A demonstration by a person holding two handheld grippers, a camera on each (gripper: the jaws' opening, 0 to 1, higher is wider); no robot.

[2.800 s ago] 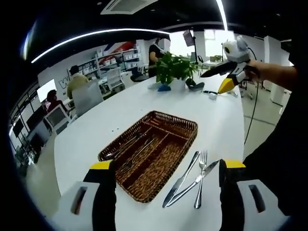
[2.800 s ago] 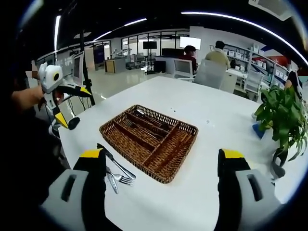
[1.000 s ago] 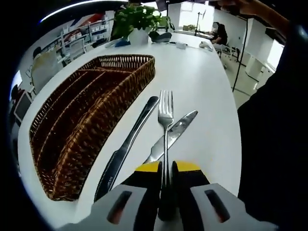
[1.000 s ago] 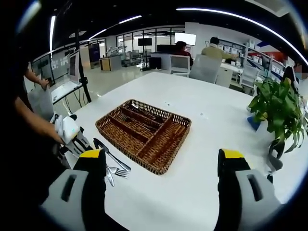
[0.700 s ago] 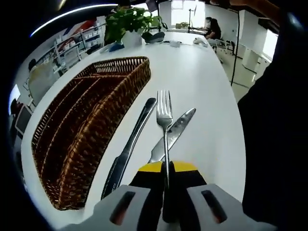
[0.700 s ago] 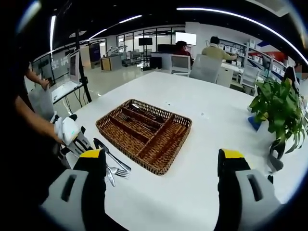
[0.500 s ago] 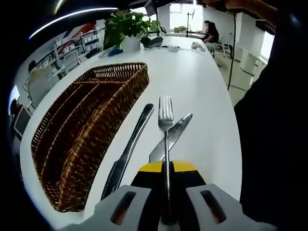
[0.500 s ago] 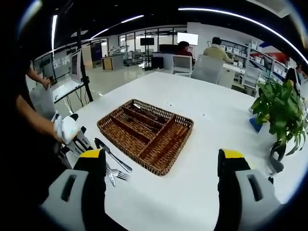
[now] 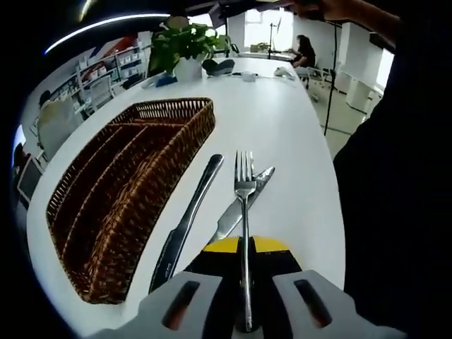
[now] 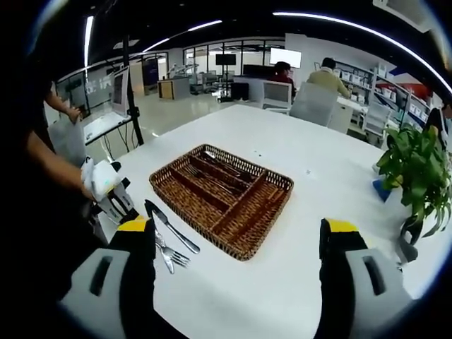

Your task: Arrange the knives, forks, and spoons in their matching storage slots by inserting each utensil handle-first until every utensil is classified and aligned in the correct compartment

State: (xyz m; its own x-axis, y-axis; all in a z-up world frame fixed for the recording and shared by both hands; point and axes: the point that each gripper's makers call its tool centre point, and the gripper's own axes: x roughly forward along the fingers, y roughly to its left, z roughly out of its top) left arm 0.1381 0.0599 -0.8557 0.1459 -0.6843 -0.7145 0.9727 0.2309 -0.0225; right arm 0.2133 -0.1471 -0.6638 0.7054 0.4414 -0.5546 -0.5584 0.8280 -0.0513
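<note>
The left tongs point(image 9: 245, 248) pinch the fork point(image 9: 244, 185) by its handle, just above the worktop point(image 9: 289, 120) beside the wicker tray point(image 9: 113, 191); the right tongs point(image 10: 236, 244) hang wide, empty; best carry it level, handle leading into the matching slot.

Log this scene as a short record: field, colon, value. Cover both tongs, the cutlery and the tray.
left tongs: shut on fork handle
right tongs: open, holding nothing, above table
fork: held, tines pointing away, crossing over one knife
knives: two on table beside tray; long one nearest the tray, other under fork
tray: wicker, several compartments, some cutlery already inside
plant: on table beyond tray
</note>
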